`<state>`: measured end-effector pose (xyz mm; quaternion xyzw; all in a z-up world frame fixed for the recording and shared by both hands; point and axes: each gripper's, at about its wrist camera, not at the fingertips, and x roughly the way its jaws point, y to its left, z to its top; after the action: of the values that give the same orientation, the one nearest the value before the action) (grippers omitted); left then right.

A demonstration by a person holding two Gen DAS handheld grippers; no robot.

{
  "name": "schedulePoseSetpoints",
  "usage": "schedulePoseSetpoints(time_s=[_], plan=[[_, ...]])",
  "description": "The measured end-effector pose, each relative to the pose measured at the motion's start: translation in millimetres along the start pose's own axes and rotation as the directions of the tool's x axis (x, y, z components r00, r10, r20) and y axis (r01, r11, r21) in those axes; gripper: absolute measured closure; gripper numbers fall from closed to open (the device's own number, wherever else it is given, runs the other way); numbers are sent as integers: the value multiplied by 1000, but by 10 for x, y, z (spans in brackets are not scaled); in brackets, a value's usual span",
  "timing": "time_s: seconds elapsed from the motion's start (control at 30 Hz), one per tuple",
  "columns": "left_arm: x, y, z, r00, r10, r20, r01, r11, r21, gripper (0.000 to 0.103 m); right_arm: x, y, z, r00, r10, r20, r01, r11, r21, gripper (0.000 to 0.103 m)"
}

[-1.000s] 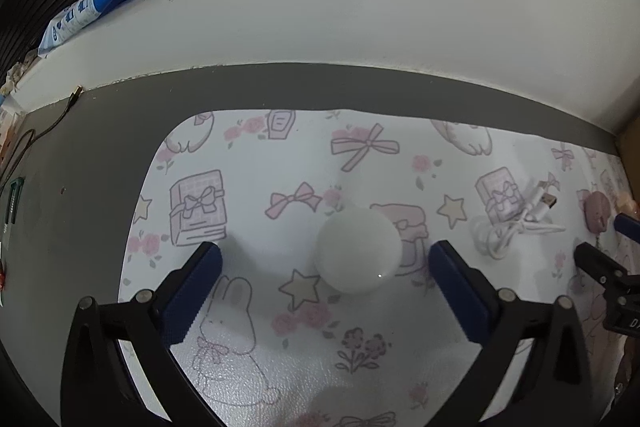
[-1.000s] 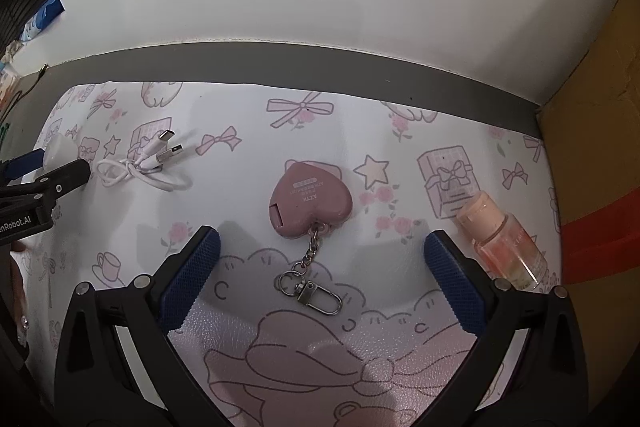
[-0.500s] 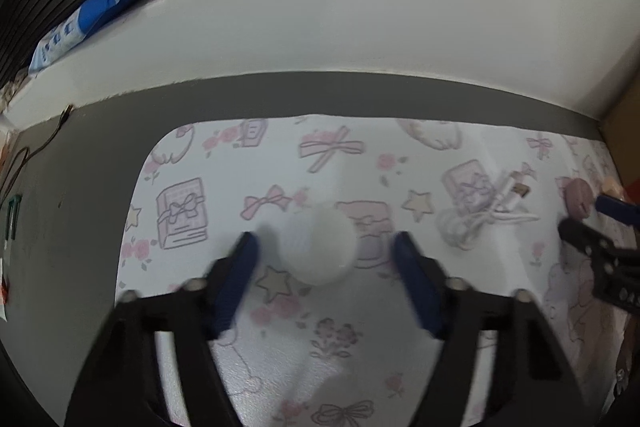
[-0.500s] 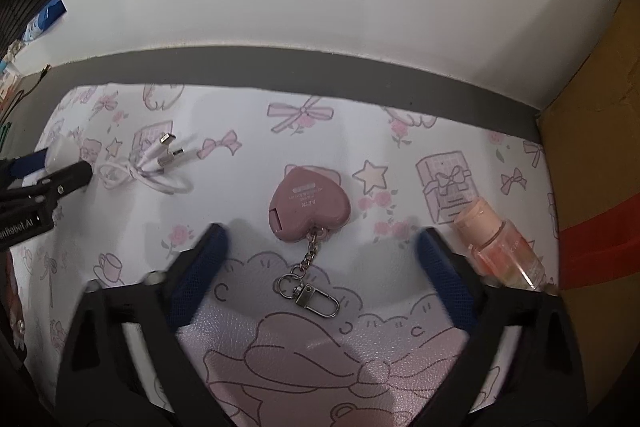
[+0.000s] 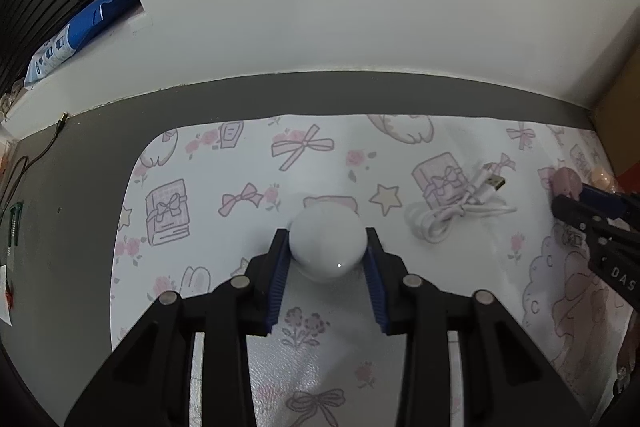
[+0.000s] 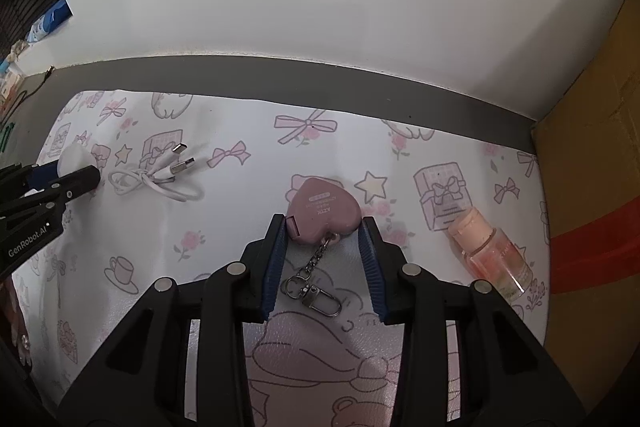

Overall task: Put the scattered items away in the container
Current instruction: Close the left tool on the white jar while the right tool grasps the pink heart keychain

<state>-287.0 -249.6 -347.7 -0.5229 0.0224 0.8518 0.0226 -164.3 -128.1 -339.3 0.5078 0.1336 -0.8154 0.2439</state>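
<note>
Left wrist view: the left gripper point(image 5: 326, 247) pinches a smooth white round ball point(image 5: 327, 245) between its blue ribbed pads, low over the pink-printed white mat point(image 5: 200, 163). A coiled white USB cable point(image 5: 456, 211) lies to its right. Right wrist view: the right gripper point(image 6: 324, 237) clamps a pink heart-shaped keychain case point(image 6: 325, 213), its metal clasp point(image 6: 316, 293) trailing on the mat. A clear pink-capped bottle point(image 6: 490, 253) lies flat nearby, beside a brown cardboard box point(image 6: 592, 147).

Left tool point(image 5: 327, 247) — around white ball point(image 5: 327, 242)
</note>
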Motion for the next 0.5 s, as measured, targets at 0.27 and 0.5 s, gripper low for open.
schedulePoseSetpoints(time_s=[0.27,0.5], plan=[[-267,111,72,999,16,35,-17,1000,17,68,-292,-22,-45,999,-25,24,25,1000,0,65],[-726,-153,141,996,13,83,-15,1000,26,68,-758,-152,-39,998,-23,57,21,1000,22,65]])
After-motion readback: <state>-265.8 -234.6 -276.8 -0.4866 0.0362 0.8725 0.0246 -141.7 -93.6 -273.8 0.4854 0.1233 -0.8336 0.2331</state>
